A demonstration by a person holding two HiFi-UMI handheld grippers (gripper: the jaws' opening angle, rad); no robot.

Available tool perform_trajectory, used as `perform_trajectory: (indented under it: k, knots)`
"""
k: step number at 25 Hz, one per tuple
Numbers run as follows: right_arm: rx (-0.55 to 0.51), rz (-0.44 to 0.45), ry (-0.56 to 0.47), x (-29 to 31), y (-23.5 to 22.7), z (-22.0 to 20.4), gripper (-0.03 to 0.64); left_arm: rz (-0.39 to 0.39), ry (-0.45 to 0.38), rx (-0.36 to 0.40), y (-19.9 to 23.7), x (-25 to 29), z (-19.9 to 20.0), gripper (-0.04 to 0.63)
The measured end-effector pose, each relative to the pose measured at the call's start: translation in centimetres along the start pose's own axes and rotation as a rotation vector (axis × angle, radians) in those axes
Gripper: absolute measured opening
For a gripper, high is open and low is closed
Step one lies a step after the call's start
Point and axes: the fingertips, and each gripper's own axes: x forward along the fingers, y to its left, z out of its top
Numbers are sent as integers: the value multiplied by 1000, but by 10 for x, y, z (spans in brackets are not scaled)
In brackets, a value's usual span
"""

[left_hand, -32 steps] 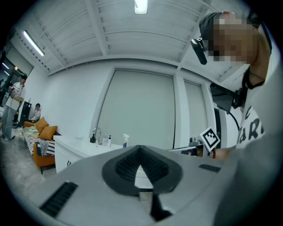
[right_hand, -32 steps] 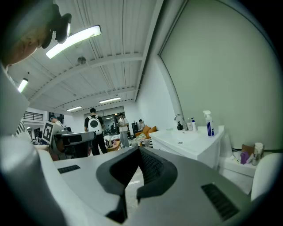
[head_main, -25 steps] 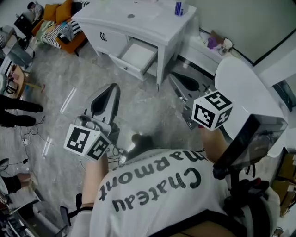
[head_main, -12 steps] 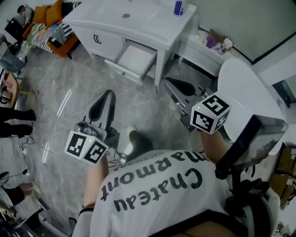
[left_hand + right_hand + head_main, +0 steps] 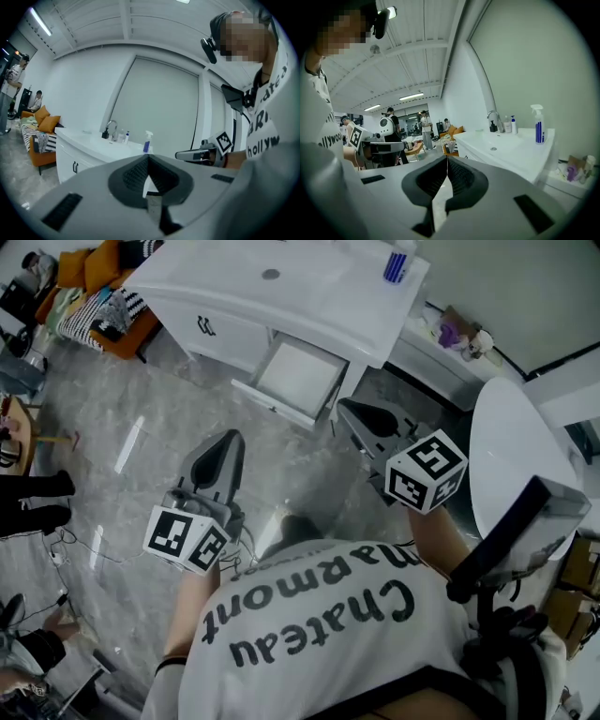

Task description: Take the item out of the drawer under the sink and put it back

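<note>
The white sink vanity [image 5: 281,282] stands at the top of the head view, and its right-hand drawer [image 5: 298,379] is pulled open. The part of the drawer's inside that shows looks plain white, with no item visible. My left gripper [image 5: 225,440] is held over the grey floor, short of the drawer and to its left, jaws shut and empty. My right gripper [image 5: 352,410] is just right of the drawer front, also shut and empty. In the left gripper view the closed jaws [image 5: 148,158] point at the vanity [image 5: 89,145]. The right gripper view shows its shut jaws [image 5: 447,159] beside the basin [image 5: 501,145].
A blue spray bottle [image 5: 395,266] stands on the vanity's right end. A round white table [image 5: 520,460] is at the right, with a low shelf of small items [image 5: 459,338] behind it. An orange sofa [image 5: 98,282] is at the top left. A person's legs [image 5: 33,498] and cables are at the left edge.
Both grippers have moved forward toward the vanity, which now sits nearer and lower in the head view. Their jaws stayed shut.
</note>
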Motion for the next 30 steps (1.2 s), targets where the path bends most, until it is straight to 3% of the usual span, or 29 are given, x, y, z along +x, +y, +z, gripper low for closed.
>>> perform_trajectory:
  k: [3,7,14,24,30]
  knots:
    - [42,-21,8,31,-13,0,11,-8,28,-6,28,5,-5,-3]
    - [133,25,68,71,-17,-10,11,-23,46,-23,57,6,-13,-3]
    - [122,-13,116,116,-24,-25,11,-14,80,-70,100,7,-26,-3]
    - [167,11,168,153,-40,-45,11,19,60,-176,123,26,-38,-3]
    - [205,28,268,201,-63,-87,11,55,17,-204,153,29,-52,-3]
